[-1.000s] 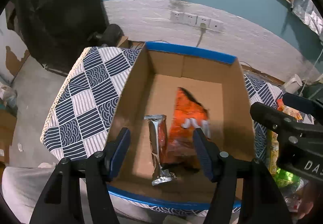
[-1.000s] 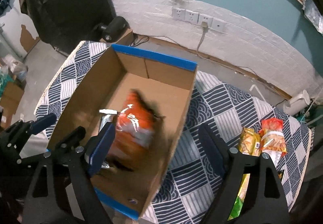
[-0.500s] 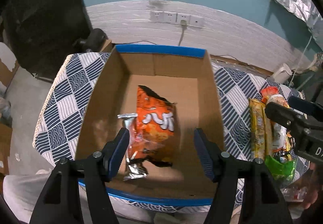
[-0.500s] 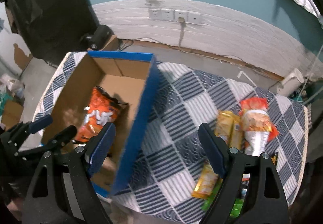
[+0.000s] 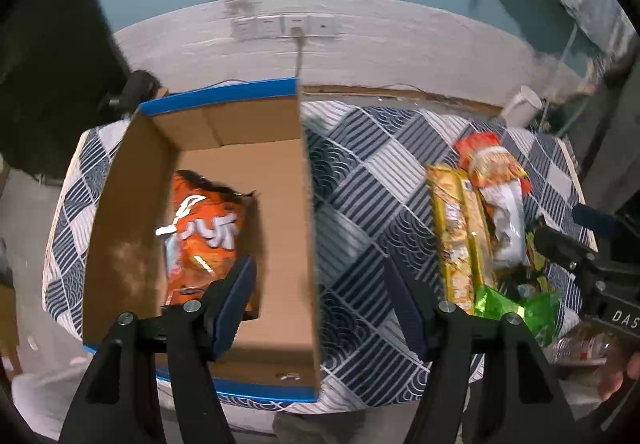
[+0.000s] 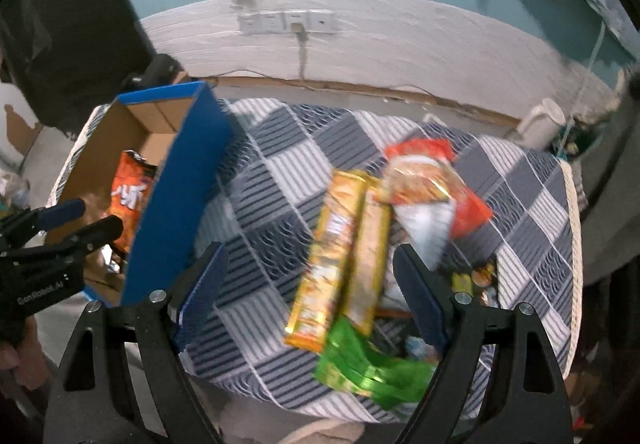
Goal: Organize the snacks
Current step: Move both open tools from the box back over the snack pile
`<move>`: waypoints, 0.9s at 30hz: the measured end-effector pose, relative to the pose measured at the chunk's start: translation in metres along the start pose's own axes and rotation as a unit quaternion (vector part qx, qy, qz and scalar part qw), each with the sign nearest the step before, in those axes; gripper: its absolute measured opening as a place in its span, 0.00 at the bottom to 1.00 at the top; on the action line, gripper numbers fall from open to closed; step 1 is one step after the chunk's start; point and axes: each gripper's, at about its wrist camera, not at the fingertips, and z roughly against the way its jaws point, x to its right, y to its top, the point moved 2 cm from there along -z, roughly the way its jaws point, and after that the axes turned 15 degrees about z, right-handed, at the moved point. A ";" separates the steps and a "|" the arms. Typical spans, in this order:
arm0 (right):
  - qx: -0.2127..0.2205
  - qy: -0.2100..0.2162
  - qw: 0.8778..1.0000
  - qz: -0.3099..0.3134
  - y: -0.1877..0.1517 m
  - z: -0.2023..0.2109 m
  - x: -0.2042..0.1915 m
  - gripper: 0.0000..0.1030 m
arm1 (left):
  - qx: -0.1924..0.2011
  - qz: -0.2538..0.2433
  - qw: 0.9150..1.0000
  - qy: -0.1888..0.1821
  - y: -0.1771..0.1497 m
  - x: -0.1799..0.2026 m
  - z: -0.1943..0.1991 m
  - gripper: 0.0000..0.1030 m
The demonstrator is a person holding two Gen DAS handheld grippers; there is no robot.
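An open cardboard box (image 5: 280, 179) with blue outer walls stands on the left of the patterned table; it also shows in the right wrist view (image 6: 180, 179). An orange chip bag (image 5: 204, 232) lies inside it. My left gripper (image 5: 320, 304) is open and empty, above the box's right wall. My right gripper (image 6: 312, 292) is open and empty, above a pile of snacks: two yellow packets (image 6: 340, 256), a red and white bag (image 6: 428, 187) and a green bag (image 6: 368, 364). The same pile shows at the right in the left wrist view (image 5: 460, 228).
The table wears a blue and white checked cloth (image 6: 280, 183). A white wall with power sockets (image 6: 288, 21) stands behind it. A white jug (image 6: 540, 119) sits past the table's far right corner. A clear plastic bottle (image 5: 580, 348) lies near the right edge.
Both grippers have swung right, away from the box towards the snack pile. The orange bag, dropped a second ago, now rests in the box over the silver packet. Both grippers stay open.
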 end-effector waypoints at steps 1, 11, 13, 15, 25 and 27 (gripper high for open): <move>-0.001 -0.002 1.000 -0.003 -0.006 0.002 0.007 0.82 | -0.001 -0.006 1.000 -0.001 -0.002 0.006 0.000 0.66; -0.022 0.005 1.000 -0.012 -0.050 0.002 0.042 0.82 | -0.027 -0.052 0.998 -0.003 -0.041 0.047 -0.014 0.66; -0.028 0.012 1.000 -0.009 -0.058 -0.003 0.042 0.82 | -0.033 -0.062 0.998 0.000 -0.050 0.054 -0.020 0.66; -0.032 0.017 0.999 -0.004 -0.064 -0.007 0.040 0.82 | -0.041 -0.066 0.997 0.005 -0.058 0.058 -0.025 0.66; -0.066 0.053 0.996 0.025 -0.091 -0.042 0.029 0.82 | -0.052 -0.072 0.996 0.014 -0.082 0.064 -0.045 0.66; -0.075 0.052 0.995 0.028 -0.096 -0.047 0.029 0.82 | -0.062 -0.069 0.996 0.015 -0.085 0.063 -0.052 0.66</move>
